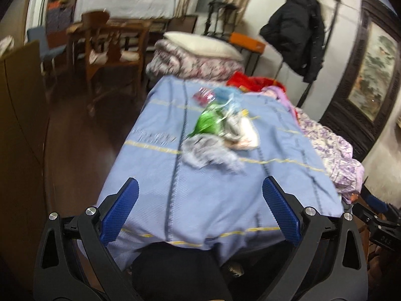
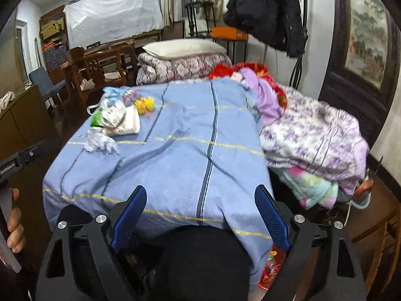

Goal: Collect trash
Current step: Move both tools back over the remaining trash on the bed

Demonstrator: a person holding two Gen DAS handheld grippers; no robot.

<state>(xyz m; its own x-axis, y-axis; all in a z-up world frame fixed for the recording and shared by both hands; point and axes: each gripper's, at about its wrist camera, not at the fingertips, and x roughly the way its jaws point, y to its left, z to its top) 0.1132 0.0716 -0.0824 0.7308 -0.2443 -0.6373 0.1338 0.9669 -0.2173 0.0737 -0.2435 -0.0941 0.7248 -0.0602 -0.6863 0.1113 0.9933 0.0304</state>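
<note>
A heap of trash lies on a blue sheet (image 1: 213, 200) over a bed: a crumpled grey tissue (image 1: 208, 151), a green wrapper (image 1: 208, 123), white paper packaging (image 1: 244, 128) and a red-and-blue wrapper (image 1: 205, 95). In the right wrist view the same heap shows at the far left: tissue (image 2: 100, 141), white packaging (image 2: 125, 120), green wrapper (image 2: 96, 119), a yellow scrap (image 2: 145, 104). My left gripper (image 1: 200, 193) is open and empty, well short of the heap. My right gripper (image 2: 200, 198) is open and empty over the sheet's near edge (image 2: 175, 175).
Folded purple floral bedding (image 2: 313, 135) and a red cloth (image 2: 225, 71) lie to the right. A quilt with a pillow (image 2: 185, 47) sits at the far end. Wooden chairs (image 1: 110, 47) stand left. A black coat (image 1: 298, 30) hangs at the wall. A dark cushion (image 2: 200, 263) lies below.
</note>
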